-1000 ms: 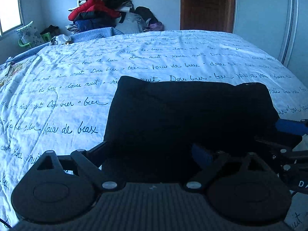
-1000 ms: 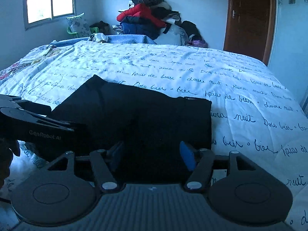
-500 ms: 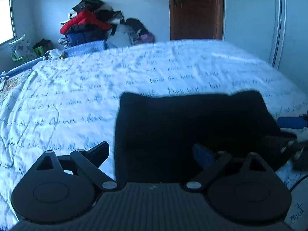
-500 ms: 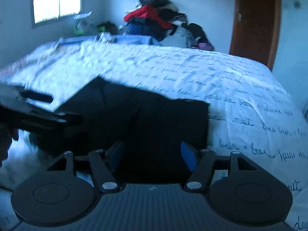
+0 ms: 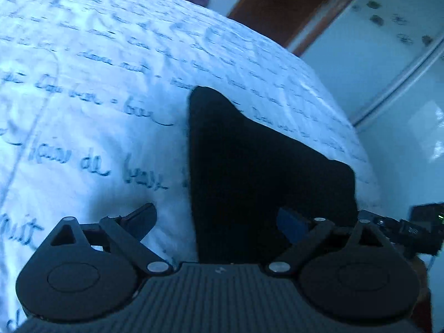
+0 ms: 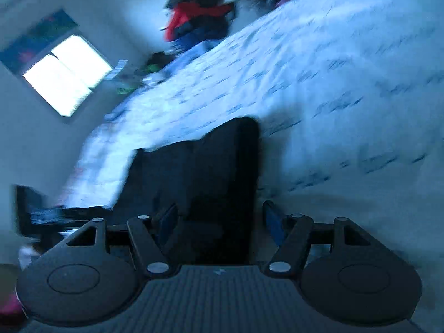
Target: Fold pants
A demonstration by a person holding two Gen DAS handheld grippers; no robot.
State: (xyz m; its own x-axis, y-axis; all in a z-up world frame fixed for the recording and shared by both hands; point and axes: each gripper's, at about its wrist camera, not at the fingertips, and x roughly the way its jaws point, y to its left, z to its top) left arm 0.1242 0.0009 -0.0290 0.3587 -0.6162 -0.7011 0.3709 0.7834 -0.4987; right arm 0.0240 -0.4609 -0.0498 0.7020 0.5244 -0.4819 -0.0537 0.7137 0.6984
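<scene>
The black pants (image 5: 258,172) lie folded into a compact rectangle on the bed with the white script-print cover (image 5: 97,83). My left gripper (image 5: 219,222) is open and empty, at the near left edge of the pants, tilted to the side. In the right wrist view the pants (image 6: 211,172) lie just ahead, and my right gripper (image 6: 220,216) is open and empty over their near right edge. The view is blurred and tilted. The other gripper (image 6: 50,213) shows at the left edge there.
A pile of clothes (image 6: 199,16) sits at the far end of the bed. A window (image 6: 66,75) is on the left wall. A brown door (image 5: 280,8) and a white wardrobe (image 5: 388,41) stand to the right of the bed.
Both grippers have rolled and pulled back sharply, so both views are tilted and blurred. The pants stay folded on the bed. Both grippers stay open.
</scene>
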